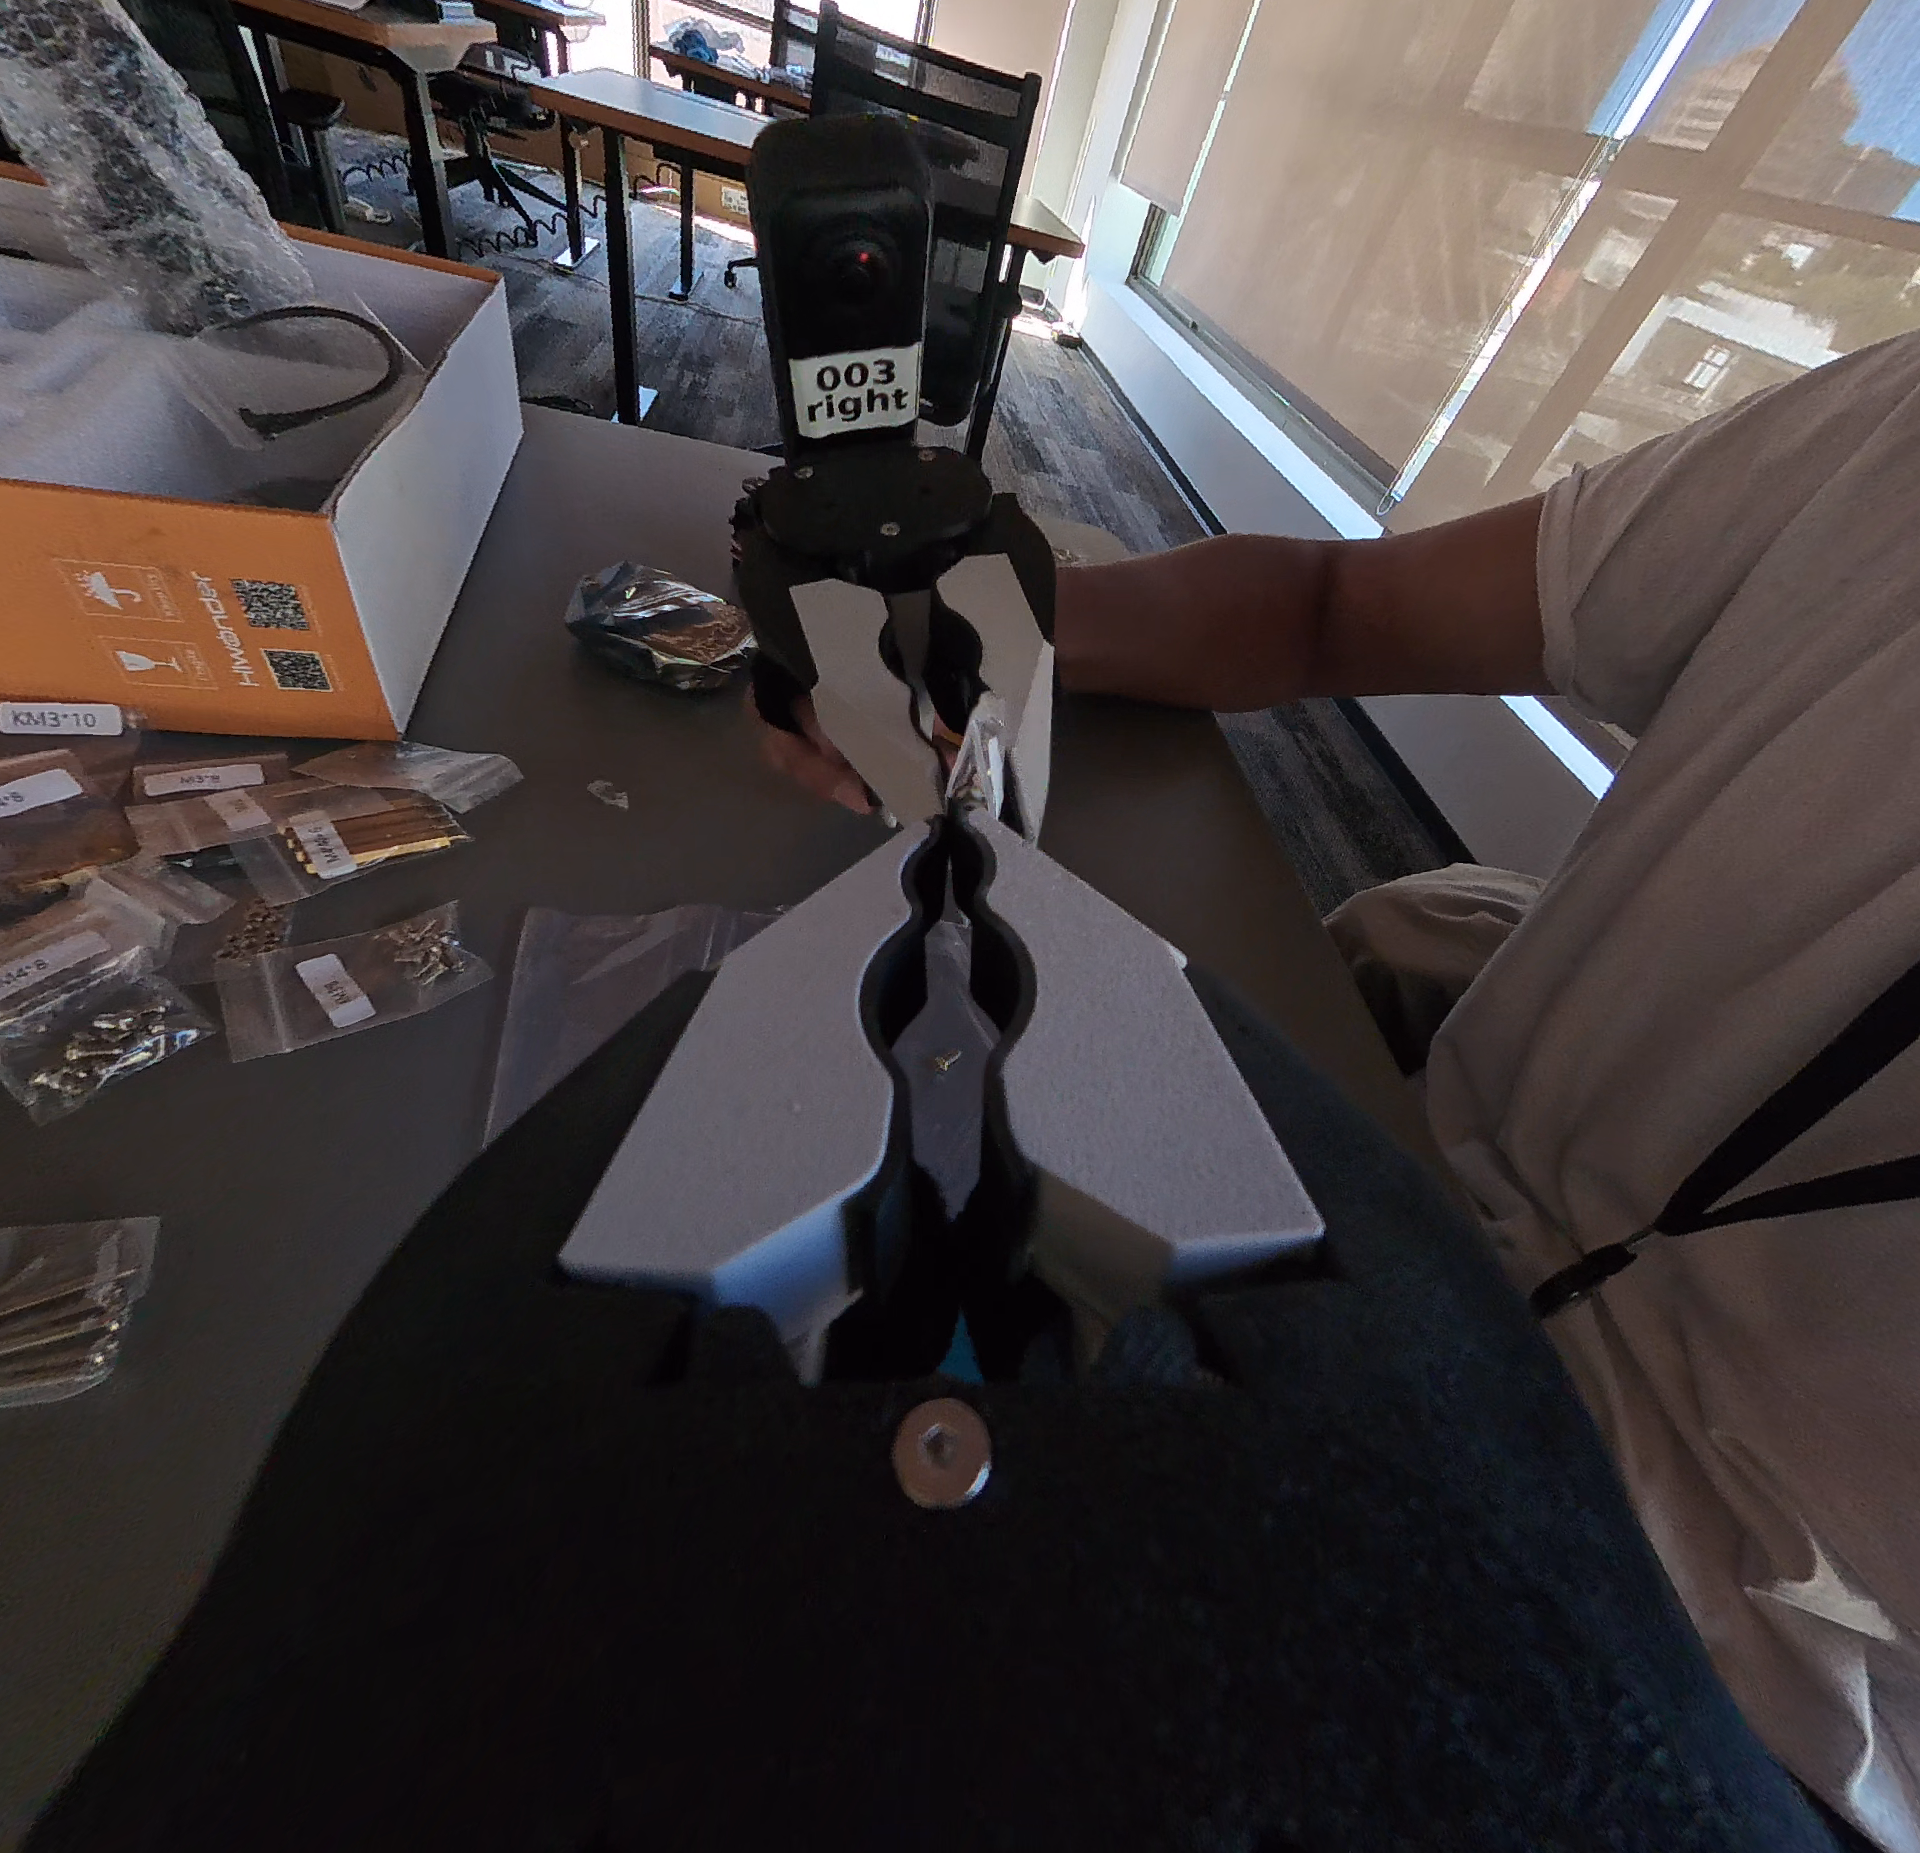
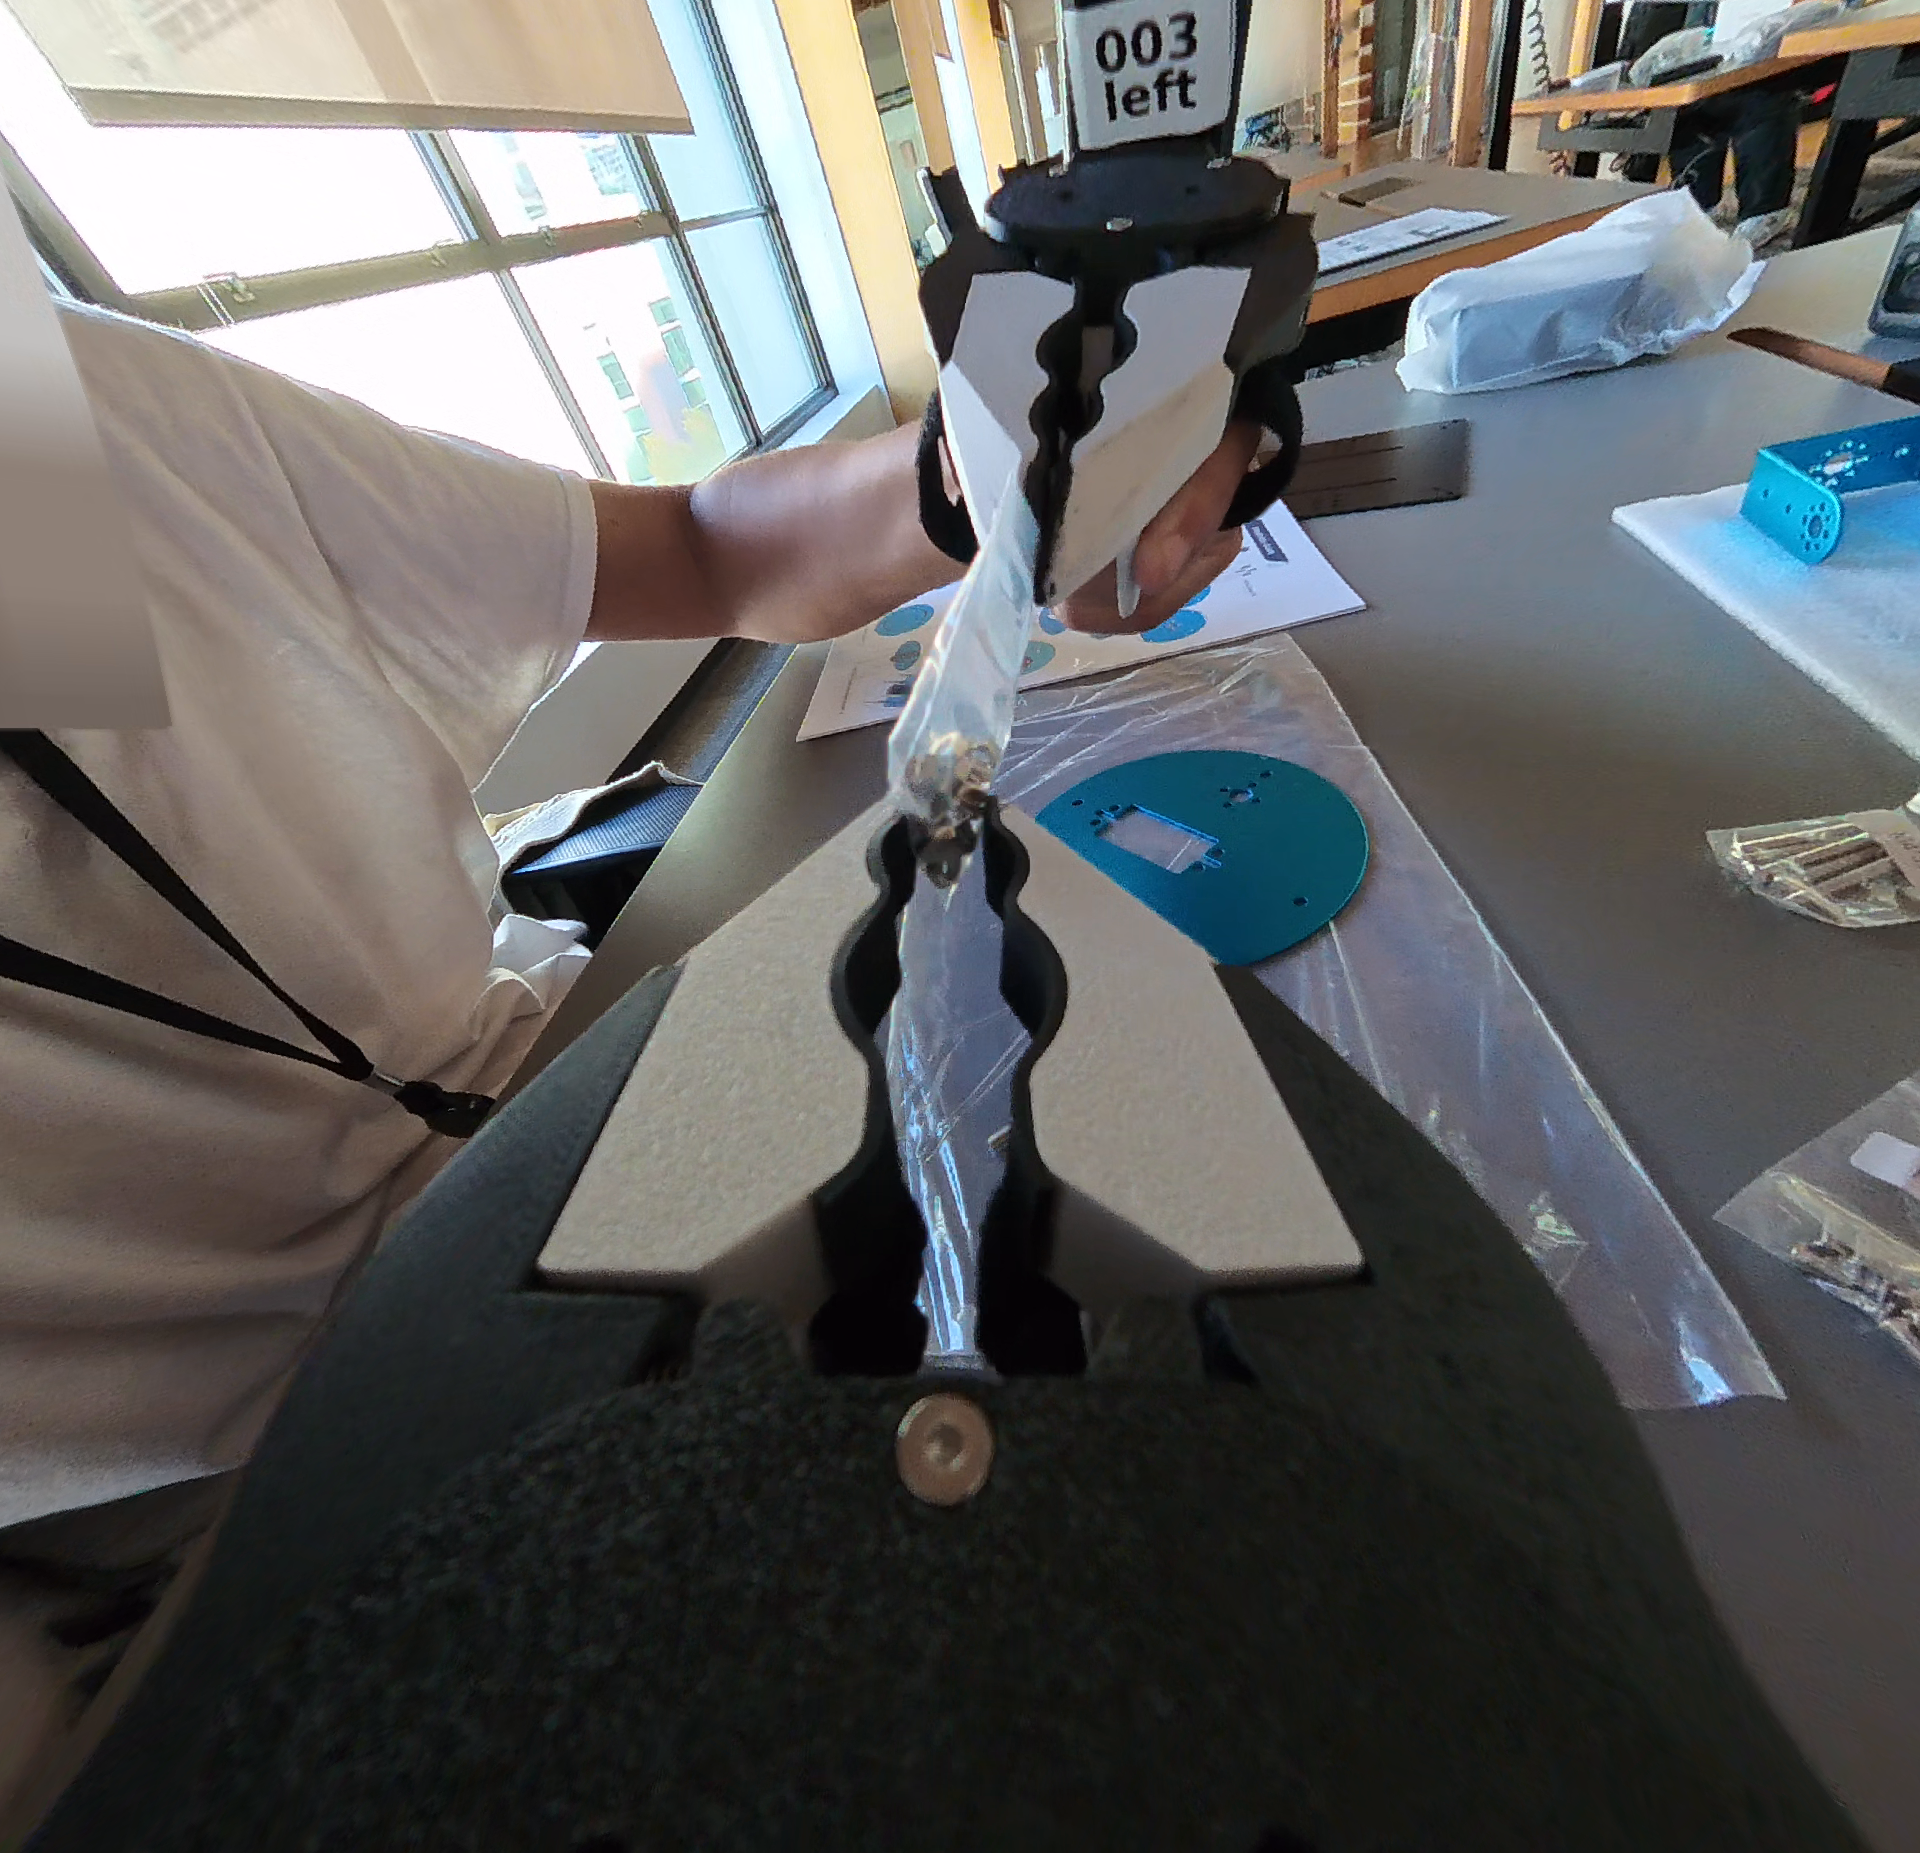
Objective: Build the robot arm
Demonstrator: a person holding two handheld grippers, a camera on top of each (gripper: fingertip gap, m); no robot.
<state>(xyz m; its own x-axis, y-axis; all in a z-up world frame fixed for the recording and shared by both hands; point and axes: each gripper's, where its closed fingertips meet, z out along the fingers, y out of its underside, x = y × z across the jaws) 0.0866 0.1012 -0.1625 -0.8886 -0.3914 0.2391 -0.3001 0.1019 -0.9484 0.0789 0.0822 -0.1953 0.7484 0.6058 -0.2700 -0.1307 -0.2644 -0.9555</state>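
Observation:
A small clear plastic bag of screws (image 2: pixel 951 764) is stretched between my two grippers above the grey table (image 2: pixel 1558 660). My right gripper (image 2: pixel 943 835) is shut on the bag at the end where the screws bunch, and the film runs back between its fingers. My left gripper (image 1: pixel 951 832) is shut on the bag's other end; it shows opposite in the right wrist view (image 2: pixel 1039 567). In the left wrist view the right gripper (image 1: pixel 935 795) faces mine tip to tip, with the bag (image 1: pixel 979 759) crumpled between them. A hand holds each gripper.
An orange and white box (image 1: pixel 208 608), several small bags of screws (image 1: pixel 343 972) and a dark bag (image 1: pixel 655 624) lie to the left. A blue round plate (image 2: pixel 1205 847) on clear plastic film (image 2: pixel 1455 1076), a printed sheet (image 2: pixel 1288 588), a blue bracket (image 2: pixel 1818 494) and more screw bags (image 2: pixel 1818 868) lie on the table. My right fingertips sit around 4 cm from my left ones.

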